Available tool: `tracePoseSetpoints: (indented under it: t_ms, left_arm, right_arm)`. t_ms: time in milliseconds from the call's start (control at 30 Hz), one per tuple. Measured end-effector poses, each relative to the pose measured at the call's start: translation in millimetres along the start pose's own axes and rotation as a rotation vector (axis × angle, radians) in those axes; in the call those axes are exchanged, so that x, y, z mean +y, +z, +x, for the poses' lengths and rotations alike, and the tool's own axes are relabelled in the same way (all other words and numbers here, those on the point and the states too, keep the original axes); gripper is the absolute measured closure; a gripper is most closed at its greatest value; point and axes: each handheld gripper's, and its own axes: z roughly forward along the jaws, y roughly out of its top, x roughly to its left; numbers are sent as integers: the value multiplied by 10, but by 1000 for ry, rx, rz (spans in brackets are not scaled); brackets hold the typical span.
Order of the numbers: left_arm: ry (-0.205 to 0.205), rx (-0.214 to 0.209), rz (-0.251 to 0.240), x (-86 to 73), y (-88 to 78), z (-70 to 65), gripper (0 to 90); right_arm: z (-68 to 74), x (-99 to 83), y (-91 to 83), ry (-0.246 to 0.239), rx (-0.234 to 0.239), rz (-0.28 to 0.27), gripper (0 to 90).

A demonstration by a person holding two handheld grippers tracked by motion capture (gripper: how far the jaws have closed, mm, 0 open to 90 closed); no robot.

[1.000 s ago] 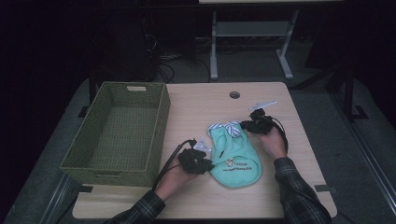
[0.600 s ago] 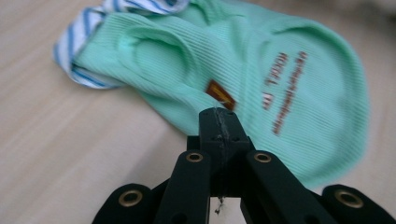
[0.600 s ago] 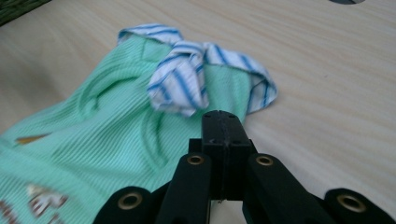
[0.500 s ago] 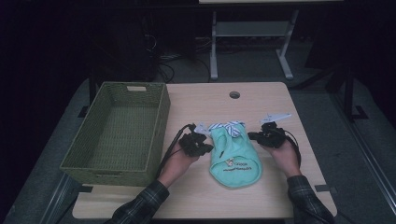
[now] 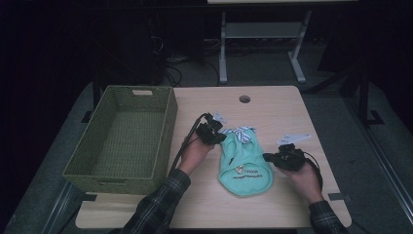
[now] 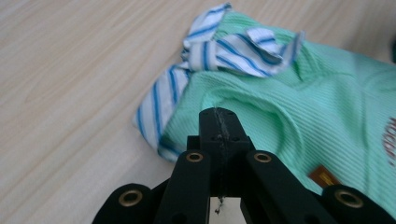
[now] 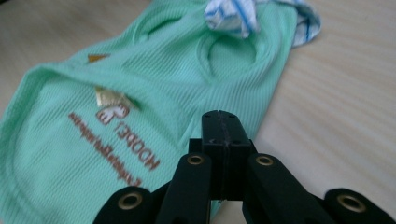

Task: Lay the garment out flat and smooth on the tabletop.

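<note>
Left claw (image 5: 217,138) forward, right claw (image 5: 271,158) back

This looks like a lab or recording studio set up for handling trials, not a home. A plain light-wood table (image 5: 272,105) with a round cable hole (image 5: 244,99) at twelve o'clock stands on grey carpet (image 5: 336,97) in a dark room, lit mainly over the tabletop. Beyond the far edge, at about twelve o'clock, loose cables (image 5: 182,53) lie on the floor beside the metal legs of a stand (image 5: 265,36). A woven basket (image 5: 122,136) sits at nine o'clock.
</note>
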Motion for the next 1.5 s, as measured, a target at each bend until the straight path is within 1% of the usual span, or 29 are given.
tracePoseSetpoints:
  t_ms: [67,100,167,200,233,267,367,400,433,467,567,633,733,767,833,900,967,1033,1133,1167,1300,1333,1367,1400,1500]
  left_arm:
    - [9,5,5,36,56,26,897]
    - [8,7,10,48,78,32,897]
    - [14,21,27,71,161,59,897]
    - [7,23,25,74,202,67,897]
    - [8,27,35,77,235,77,897]
    - [13,38,50,76,277,91,897]
    - [7,47,73,56,348,117,898]
    - [9,50,95,39,375,130,898]
    - [10,51,101,28,387,134,898]
    - [6,50,97,14,393,135,898]
    - [-2,48,93,-9,374,135,898]
    - [1,48,100,-28,351,132,898]
    - [-13,46,104,-70,311,111,898]
    - [-12,44,106,-77,303,109,898]
    - [-18,44,115,-119,260,81,898]
    - [-12,43,122,-164,217,39,899]
    - [-13,37,121,-214,175,-1,898]
    - [-17,26,118,-283,119,-49,898]
    - [-7,9,126,-374,35,-138,899]
    - [-10,4,126,-396,16,-165,898]
    - [-2,-37,127,-515,-85,-296,898]
    - [-11,-45,121,-549,-107,-334,898]
    - [-8,-61,118,-579,-128,-365,899]
    - [-7,-69,117,-606,-148,-400,898]
    - [0,-90,109,-661,-189,-458,898]
  right_arm:
    - [22,-51,-12,7,8,7,898]
    - [33,-75,-17,3,6,16,898]
    - [48,-122,-29,6,7,25,898]
    - [56,-146,-33,10,10,27,898]
    - [64,-169,-38,9,9,37,898]
    - [70,-191,-35,9,10,37,898]
    - [78,-237,-25,15,15,64,898]
    - [77,-244,-19,11,14,66,898]
    - [73,-242,-19,13,18,66,898]
    - [74,-240,-20,12,15,68,899]
    - [66,-242,-19,13,14,67,898]
    - [51,-243,-24,10,6,68,898]
    - [31,-241,-28,12,-1,67,898]
    - [26,-241,-28,12,-2,65,899]
    - [11,-240,-30,4,-10,68,898]
    - [2,-238,-32,15,-10,68,899]
    - [-17,-238,-33,15,-14,64,898]
    - [-37,-238,-34,14,-17,63,898]
    - [-56,-235,-36,23,-21,64,898]
    - [-65,-233,-36,22,-26,63,898]
    - [-89,-234,-37,23,-34,61,898]
    - [-96,-234,-39,23,-36,60,898]
    - [-100,-236,-41,25,-35,60,898]
    - [-101,-237,-43,28,-35,61,898]
    - [-101,-238,-44,27,-38,59,898]
